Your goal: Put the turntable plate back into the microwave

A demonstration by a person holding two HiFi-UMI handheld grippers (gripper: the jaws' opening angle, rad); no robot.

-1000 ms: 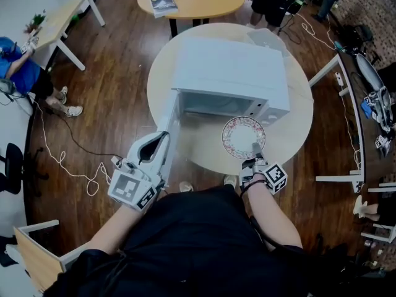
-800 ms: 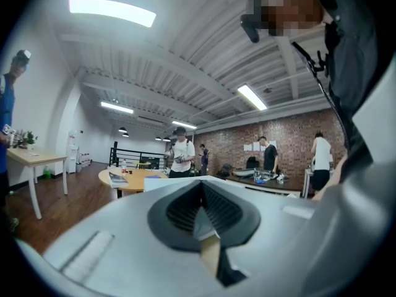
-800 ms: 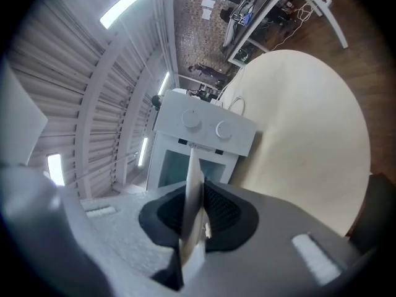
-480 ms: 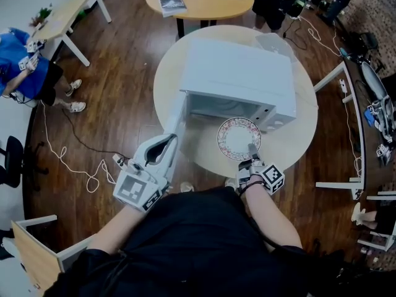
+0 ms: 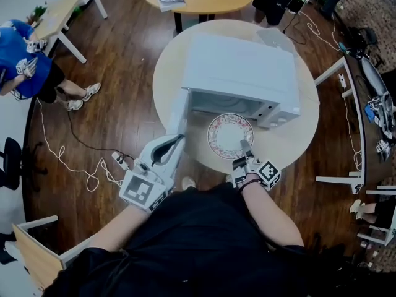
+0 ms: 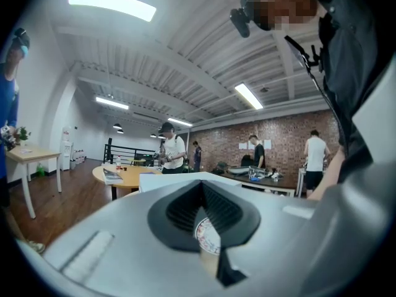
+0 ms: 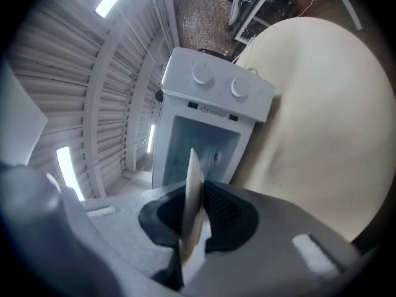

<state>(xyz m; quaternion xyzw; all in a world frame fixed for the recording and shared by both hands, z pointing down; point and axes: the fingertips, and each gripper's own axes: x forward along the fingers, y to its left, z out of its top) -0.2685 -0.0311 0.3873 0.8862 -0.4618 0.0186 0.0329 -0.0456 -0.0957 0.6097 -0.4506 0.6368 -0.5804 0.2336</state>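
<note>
White, pattern-rimmed turntable plate point(image 5: 229, 133) pinched at its near edge by the right gripper point(image 5: 245, 155), jaws clamped on it, over the round table point(image 5: 291, 142), just before the open microwave point(image 5: 238, 67); left gripper point(image 5: 177, 142) tips together, empty, beside the door point(image 5: 176, 113).

head view looks steeply down on the counter point(image 5: 291, 142) and microwave point(image 5: 238, 73); right gripper view faces that microwave's open front, close; left gripper view looks level across the room.
</note>
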